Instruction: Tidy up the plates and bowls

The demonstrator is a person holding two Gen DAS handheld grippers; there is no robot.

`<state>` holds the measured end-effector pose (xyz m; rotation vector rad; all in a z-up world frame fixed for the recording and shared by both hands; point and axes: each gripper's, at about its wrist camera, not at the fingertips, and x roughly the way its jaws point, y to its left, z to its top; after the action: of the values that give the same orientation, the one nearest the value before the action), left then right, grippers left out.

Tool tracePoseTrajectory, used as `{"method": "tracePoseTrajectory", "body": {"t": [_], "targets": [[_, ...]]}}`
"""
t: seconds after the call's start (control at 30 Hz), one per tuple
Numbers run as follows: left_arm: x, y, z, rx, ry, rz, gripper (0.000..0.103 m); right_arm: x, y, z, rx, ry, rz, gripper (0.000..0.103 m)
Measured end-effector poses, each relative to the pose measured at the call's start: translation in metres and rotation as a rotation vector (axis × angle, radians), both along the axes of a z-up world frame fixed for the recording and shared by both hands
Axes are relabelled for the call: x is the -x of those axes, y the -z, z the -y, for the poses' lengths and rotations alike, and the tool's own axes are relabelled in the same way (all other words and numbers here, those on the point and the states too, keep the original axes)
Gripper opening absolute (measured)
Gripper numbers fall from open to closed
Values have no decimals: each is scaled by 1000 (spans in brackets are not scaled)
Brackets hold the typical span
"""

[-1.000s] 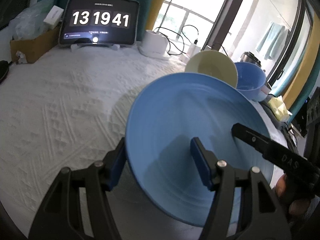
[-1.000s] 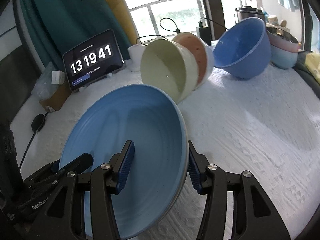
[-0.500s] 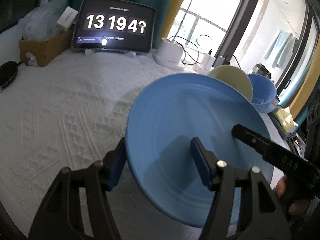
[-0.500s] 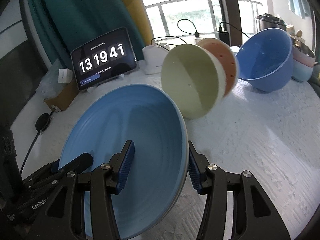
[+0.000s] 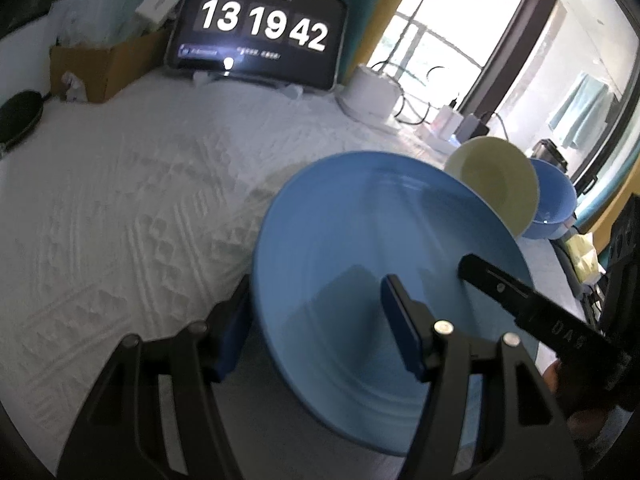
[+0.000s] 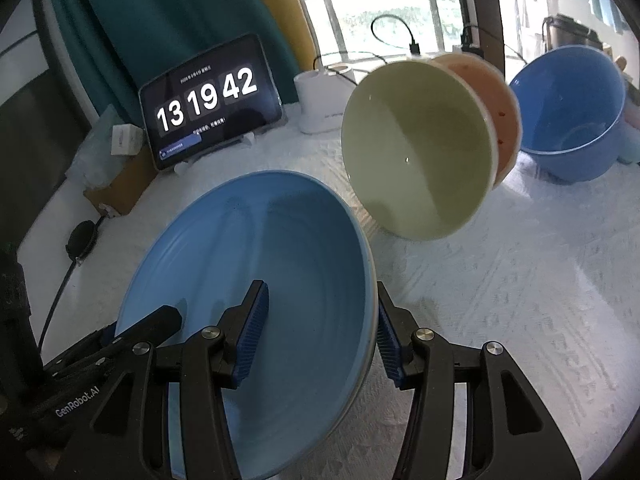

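A wide, shallow blue bowl (image 5: 360,240) is held between both grippers above the white cloth. My left gripper (image 5: 316,328) is shut on its left wall, one pad outside the rim and one inside. My right gripper (image 6: 320,332) is shut on the opposite wall of the same blue bowl (image 6: 260,248), again with one pad on each side. Each view shows a finger of the other gripper reaching over the rim. Behind lie a tilted cream bowl (image 6: 420,152) nested with an orange bowl (image 6: 496,92), and a deep blue bowl (image 6: 572,112).
A tablet (image 5: 260,28) showing a clock stands at the back of the white textured cloth (image 5: 120,200). A cardboard box (image 5: 104,64) and a black disc (image 5: 20,116) sit at the left, a white container (image 5: 370,92) and cables near the window.
Both grippers have carried the blue bowl across the cloth without changing their grip. The cream and orange bowls now look nearer in the right wrist view.
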<state>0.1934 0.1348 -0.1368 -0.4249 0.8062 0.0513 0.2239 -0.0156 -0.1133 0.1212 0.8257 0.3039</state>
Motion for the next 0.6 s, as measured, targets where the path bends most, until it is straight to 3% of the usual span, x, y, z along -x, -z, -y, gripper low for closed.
{"method": "tracePoseTrajectory", "body": {"t": [0.3, 0.6], "targets": [[-4, 1, 17, -109, 9, -1, 68, -14, 15, 0, -25, 23, -59, 58], [-6, 3, 15, -68, 24, -12, 71, -10, 17, -1, 15, 37, -41, 59]]}}
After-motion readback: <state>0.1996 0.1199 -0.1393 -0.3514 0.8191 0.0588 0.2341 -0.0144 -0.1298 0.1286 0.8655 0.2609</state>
